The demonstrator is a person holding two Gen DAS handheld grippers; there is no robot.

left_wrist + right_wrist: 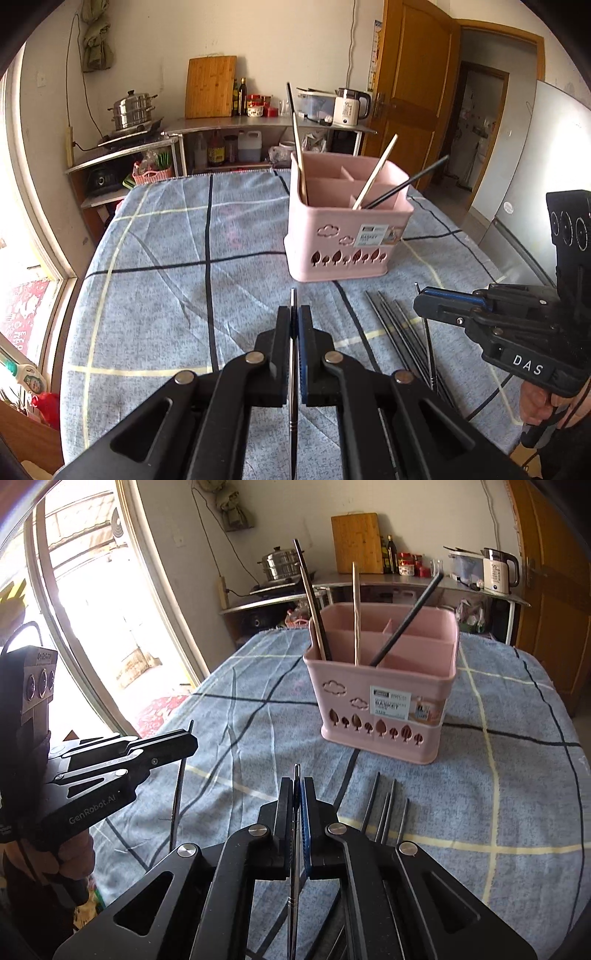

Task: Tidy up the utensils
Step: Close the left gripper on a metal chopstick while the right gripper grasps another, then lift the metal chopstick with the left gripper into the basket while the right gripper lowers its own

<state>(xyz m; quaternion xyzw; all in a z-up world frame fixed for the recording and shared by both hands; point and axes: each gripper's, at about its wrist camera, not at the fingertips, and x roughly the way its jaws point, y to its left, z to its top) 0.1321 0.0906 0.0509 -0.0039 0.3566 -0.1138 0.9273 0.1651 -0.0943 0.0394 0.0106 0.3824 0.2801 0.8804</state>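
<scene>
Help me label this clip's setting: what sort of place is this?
Most likely a home kitchen or dining corner. A steel steamer pot sits on a stove, an electric kettle and a cutting board stand on a counter, and a cloth-covered table holds a pink utensil basket.

A pink basket (343,236) stands upright on the worktop, wooden chopsticks (375,173) and black chopsticks (406,182) leaning inside; more metal chopsticks (399,325) lie before it.
</scene>
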